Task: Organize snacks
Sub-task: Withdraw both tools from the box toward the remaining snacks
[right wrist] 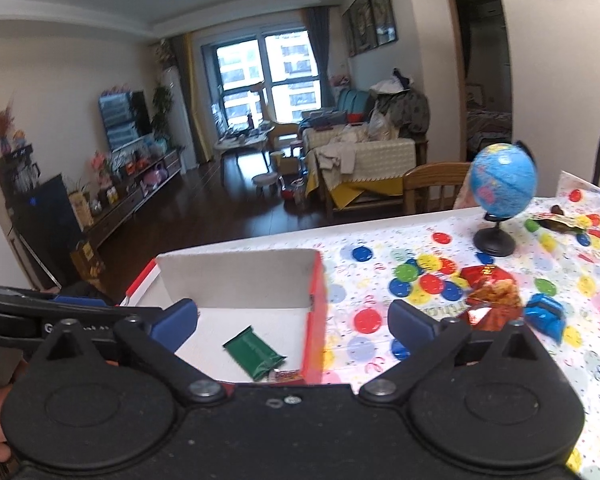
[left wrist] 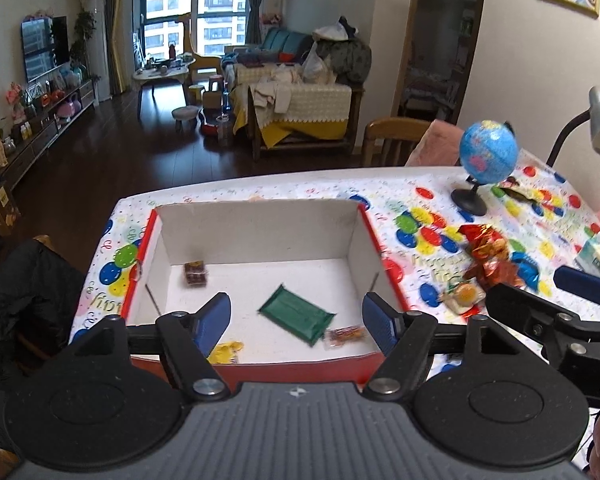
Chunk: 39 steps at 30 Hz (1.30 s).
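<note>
1. Left gripper (left wrist: 296,320) was wide open, empty, over the near edge of the box (left wrist: 260,236).
2. Right gripper (right wrist: 292,322) was spread to its widest, empty, straddling the box's red right wall.
3. Inside the box lay a green packet (left wrist: 296,316), dark snack (left wrist: 195,274), yellow wrapper (left wrist: 226,352) and small red packet (left wrist: 346,336).
4. On the counter (left wrist: 420,200), right of the box, lay a red snack bag (left wrist: 492,256) and a blue packet (right wrist: 546,316).
5. Globe (left wrist: 488,152) stood further back.
</note>
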### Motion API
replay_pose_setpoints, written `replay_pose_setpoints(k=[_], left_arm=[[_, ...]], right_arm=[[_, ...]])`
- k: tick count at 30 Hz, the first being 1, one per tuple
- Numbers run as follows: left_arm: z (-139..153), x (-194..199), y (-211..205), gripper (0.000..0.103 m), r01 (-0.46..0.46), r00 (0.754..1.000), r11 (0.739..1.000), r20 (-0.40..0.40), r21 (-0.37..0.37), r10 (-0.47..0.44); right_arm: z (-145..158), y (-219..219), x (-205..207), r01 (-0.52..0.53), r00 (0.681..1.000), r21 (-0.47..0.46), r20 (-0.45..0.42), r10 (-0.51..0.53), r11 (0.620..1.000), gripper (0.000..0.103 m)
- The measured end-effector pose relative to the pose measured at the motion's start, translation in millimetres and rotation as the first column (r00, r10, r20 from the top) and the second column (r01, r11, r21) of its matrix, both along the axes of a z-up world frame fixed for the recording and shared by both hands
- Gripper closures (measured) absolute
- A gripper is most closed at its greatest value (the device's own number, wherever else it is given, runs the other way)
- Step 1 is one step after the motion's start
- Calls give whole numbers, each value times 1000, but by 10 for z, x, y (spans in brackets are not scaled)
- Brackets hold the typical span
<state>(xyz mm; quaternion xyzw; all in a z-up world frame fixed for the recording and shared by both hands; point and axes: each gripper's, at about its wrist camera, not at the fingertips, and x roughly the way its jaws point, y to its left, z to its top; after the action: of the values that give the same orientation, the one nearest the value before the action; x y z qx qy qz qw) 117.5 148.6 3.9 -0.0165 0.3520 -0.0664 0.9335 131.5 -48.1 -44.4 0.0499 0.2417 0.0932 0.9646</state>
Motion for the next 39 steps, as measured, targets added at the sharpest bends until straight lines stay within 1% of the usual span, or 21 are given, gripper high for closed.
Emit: replay_pose_setpoints(k=[2, 7, 13, 19, 24, 30, 32, 35, 39], left_arm=[[10, -46, -82, 26, -5, 1000, 1000, 7, -10, 6], [-29, -127, -365, 25, -15, 1000, 999, -14, -32, 14], [-180, -163, -748, 25, -43, 998, 998, -55, -40, 41], [-388, -166, -1141, 25, -59, 992, 998, -109, -24, 56], [-536, -131, -1453, 25, -65, 990, 998, -125, 2, 64], [-730, -38, -1786, 25, -45, 987, 999, -154, 25, 48], [-801, 3, -1901, 25, -19, 985, 999, -170, 25, 23], [-895, 40, -2072, 25, 11, 985, 999, -171, 42, -4], [-1019, 125, -2255, 25, 42, 981, 998, -191, 53, -31]], right_arm=[[-9, -132, -51, 15, 1000, 9, 1, -15, 1000, 0], [-68, -491, -136, 38, 999, 40, -12, -38, 998, 0], [-183, -910, -162, 68, 997, 70, -45, -65, 995, 0], [-317, -1265, -178, 79, 995, 23, -57, -78, 997, 0], [-419, -1551, -104, 100, 991, 3, -84, -99, 995, 0], [-546, -1819, 27, 100, 987, -5, -128, -100, 995, 1], [-591, -1881, 81, 97, 985, -9, -140, -97, 995, 1], [-664, -1946, 160, 87, 983, -25, -160, -90, 996, 2], [-768, -2040, 302, 77, 978, -14, -194, -78, 997, 4]])
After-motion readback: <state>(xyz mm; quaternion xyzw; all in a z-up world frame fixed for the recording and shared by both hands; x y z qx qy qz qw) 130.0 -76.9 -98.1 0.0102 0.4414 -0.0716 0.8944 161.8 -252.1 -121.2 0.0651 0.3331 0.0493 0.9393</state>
